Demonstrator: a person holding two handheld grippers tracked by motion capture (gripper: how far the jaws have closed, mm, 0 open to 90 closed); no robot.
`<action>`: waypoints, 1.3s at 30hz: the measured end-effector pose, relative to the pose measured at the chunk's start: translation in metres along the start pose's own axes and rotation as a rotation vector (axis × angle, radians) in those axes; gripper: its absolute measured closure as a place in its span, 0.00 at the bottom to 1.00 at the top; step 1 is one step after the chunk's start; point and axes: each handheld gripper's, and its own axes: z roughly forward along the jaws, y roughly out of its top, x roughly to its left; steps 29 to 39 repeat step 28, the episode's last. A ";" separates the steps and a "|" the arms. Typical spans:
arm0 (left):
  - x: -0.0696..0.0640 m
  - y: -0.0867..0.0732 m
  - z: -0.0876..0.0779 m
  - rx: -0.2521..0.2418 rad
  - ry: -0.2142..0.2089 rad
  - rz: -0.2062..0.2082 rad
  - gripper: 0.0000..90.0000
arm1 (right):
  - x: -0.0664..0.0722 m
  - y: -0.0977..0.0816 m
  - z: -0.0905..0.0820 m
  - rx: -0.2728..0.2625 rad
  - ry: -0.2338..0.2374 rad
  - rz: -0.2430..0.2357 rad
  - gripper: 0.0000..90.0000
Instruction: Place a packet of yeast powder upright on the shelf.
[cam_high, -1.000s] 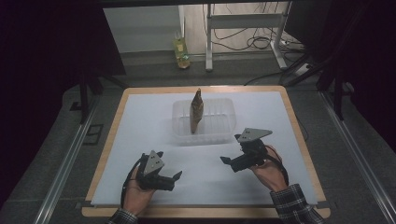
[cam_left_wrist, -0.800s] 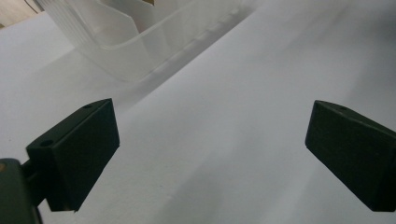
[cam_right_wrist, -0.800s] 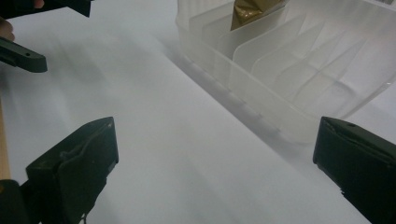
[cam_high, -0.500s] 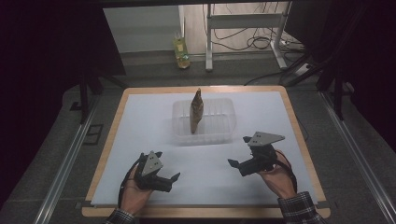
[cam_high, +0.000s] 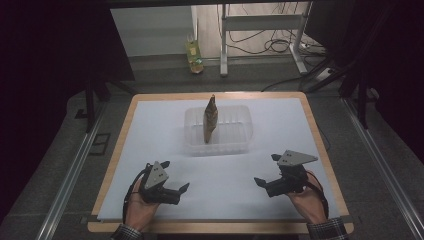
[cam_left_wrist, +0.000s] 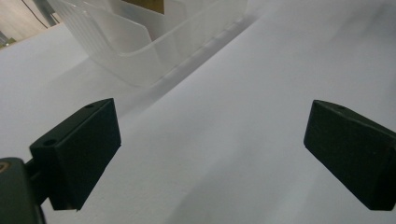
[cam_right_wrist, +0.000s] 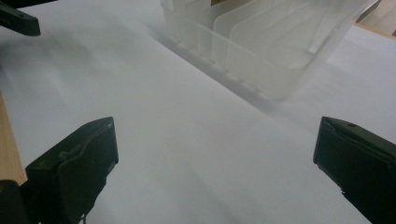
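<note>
The white-covered wooden surface (cam_high: 150, 130) carries a clear ribbed plastic container (cam_high: 235, 134). Left gripper (cam_high: 172, 179) and right gripper (cam_high: 266, 170) rest released, empty, near its front edge.

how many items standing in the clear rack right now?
1: a brown flat item stands upright on edge in the clear slotted rack, left of its middle. The other slots look empty, though the translucent dividers could hide something thin.

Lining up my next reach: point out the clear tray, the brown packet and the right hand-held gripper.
clear tray (cam_high: 243, 141): high view, right wall.
brown packet (cam_high: 210, 120): high view, middle of its side.
right hand-held gripper (cam_high: 267, 170): high view, between its jaw tips.
</note>
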 end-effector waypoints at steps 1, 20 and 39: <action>0.000 -0.001 0.000 0.002 0.001 -0.001 0.04 | 0.000 -0.003 -0.002 0.003 -0.005 0.004 0.00; 0.008 -0.009 0.000 0.007 -0.071 -0.073 0.02 | -0.013 -0.044 -0.036 -0.017 -0.103 0.055 0.00; 0.008 -0.009 0.001 0.010 -0.066 -0.077 0.02 | -0.017 -0.049 -0.039 -0.014 -0.111 0.066 0.00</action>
